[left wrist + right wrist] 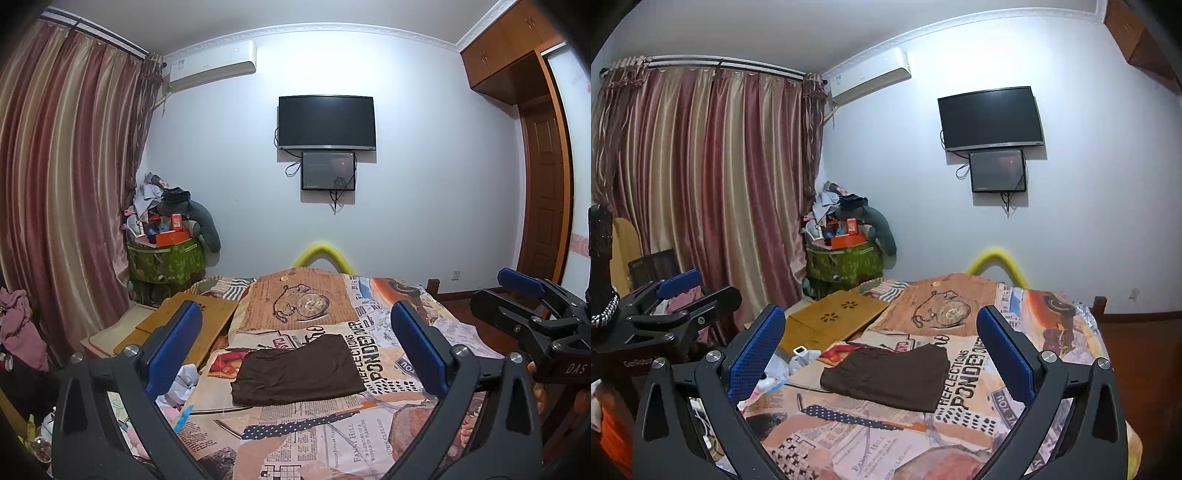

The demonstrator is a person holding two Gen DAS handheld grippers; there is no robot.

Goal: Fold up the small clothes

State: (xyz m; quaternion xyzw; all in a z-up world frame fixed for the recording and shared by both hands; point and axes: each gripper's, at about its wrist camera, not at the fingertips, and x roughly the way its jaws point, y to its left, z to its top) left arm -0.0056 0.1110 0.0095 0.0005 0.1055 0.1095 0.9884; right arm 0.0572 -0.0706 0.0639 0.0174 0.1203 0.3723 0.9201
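2 tongs — left (295,345) and right (881,343) — hang spread above the folded brown garment (299,371) between their fingers.

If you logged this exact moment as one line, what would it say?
left hand-held gripper: open, empty | right hand-held gripper: open, empty | brown garment: folded, flat on bed, untouched

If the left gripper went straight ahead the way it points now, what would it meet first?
Probably the folded brown garment on the bed. The open left gripper frames it between its fingers and nothing lies between them. Depth is unclear, so it might pass just above the cloth and reach the bedspread beyond.
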